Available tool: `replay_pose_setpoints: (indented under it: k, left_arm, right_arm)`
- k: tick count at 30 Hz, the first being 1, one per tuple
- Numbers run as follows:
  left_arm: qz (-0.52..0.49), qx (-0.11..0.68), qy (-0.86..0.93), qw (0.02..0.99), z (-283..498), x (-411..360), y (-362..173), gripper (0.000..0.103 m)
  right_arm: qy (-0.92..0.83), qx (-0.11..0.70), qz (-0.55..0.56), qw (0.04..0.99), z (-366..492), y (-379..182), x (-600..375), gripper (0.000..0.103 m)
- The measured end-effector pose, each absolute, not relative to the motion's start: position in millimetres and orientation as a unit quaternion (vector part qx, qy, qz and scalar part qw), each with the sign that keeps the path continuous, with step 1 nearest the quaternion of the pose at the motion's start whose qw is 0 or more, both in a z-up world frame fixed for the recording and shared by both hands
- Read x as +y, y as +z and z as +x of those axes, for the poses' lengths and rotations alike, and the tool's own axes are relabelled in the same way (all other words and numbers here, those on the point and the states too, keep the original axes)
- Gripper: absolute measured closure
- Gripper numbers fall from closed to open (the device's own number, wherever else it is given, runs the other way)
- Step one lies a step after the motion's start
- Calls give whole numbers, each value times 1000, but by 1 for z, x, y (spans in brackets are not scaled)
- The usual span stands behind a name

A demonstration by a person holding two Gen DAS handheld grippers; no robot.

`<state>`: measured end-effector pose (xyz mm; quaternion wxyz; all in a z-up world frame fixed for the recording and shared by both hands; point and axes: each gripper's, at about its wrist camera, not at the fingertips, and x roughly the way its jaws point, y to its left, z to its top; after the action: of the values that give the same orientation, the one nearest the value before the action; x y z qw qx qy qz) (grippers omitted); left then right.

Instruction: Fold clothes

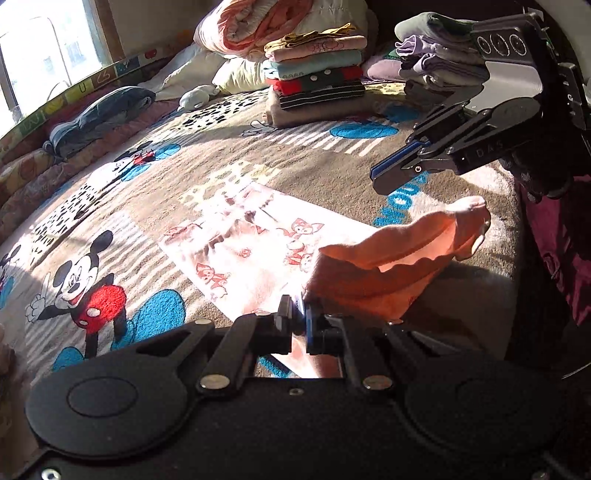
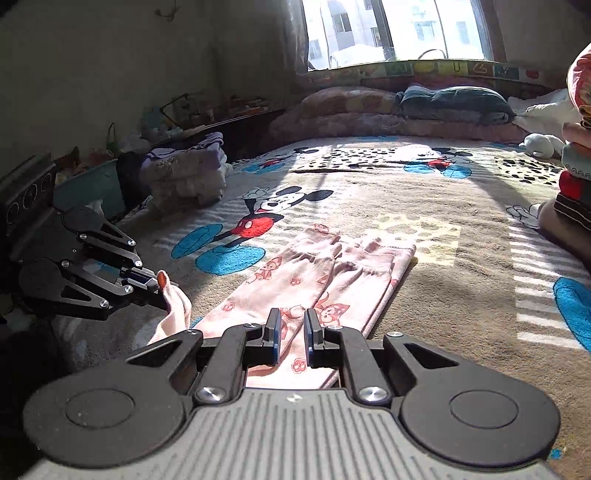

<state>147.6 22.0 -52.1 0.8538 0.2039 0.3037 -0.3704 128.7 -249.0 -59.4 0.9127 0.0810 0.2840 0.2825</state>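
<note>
Pink fox-print trousers point(image 2: 314, 266) lie flat on the bed, legs pointing away towards the window. In the left wrist view the trousers point(image 1: 236, 251) are washed out by sunlight. My left gripper point(image 1: 299, 319) is shut on their waist end point(image 1: 388, 258), which is lifted and curls up off the blanket. From the right wrist view, the left gripper point(image 2: 162, 286) holds that raised corner at the left. My right gripper point(image 2: 293, 332) hovers over the near end of the trousers, open by a narrow gap with nothing pinched. The right gripper point(image 1: 388, 175) hangs above the lifted waist.
A cartoon-mouse blanket point(image 1: 147, 184) covers the bed. A tall stack of folded clothes point(image 1: 317, 74) and a purple folded pile point(image 1: 436, 62) stand at the back. Bedding and a plush toy point(image 1: 195, 96) lie near the window point(image 2: 391, 29). A dark red sleeve point(image 1: 554, 240) is at right.
</note>
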Motion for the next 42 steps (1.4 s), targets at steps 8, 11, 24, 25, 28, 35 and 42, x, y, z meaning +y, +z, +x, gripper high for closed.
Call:
replay_pose_setpoints:
  k: [8,11,24,25,28,35,42]
  left_arm:
    - [83,346,-392,848,189,44,-73,98]
    - [51,352,-393,848,202,49,-79,98]
    - [-209,340,-391,829,200,91,-103,57]
    - [-203,338,-395,830,197,90,-101,57]
    - [-187,339,-401,830,193,84,-101,57]
    - [-151,342,-395,839,191,70,-109,90]
    - [-192,243,-387,868,186,86,-86,100]
  right_arm:
    - [373,248,219,867,120,-83,-299,27]
    - [377,268,269,845,124,-105,-308,27]
    - [377,292,315,821,135,-134,-297,46]
    - [376,292,316,821,133,-133,-298,44]
    - [365,292,315,826,124,-131,-300,33]
    - [342,291,264,854,108,-130,-283,77]
    - [341,213,274,874,122,-99,-288,91]
